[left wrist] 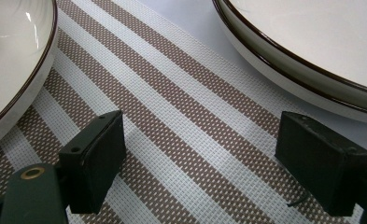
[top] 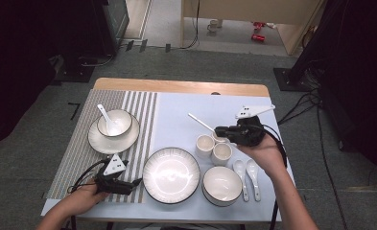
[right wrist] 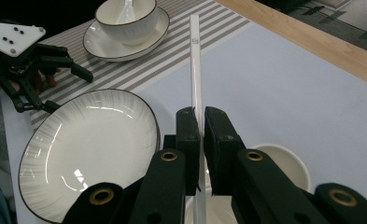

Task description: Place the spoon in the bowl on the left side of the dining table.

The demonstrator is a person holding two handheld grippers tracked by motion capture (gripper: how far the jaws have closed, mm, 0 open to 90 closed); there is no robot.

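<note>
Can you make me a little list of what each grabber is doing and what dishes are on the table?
right gripper: shut on a white stick, above the cups
left gripper: open, holding nothing, over the striped mat
big plate: front middle
bowl on saucer: on the mat, spoon inside
empty bowl: right of the big plate
two spoons: beside the empty bowl

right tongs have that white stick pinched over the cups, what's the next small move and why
Probably carry the white stick leftward toward the bowl with the spoon on the striped mat and lower it there. The right tongs are shut on it, above the small cups; the left tongs rest open beside the ribbed plate.
</note>
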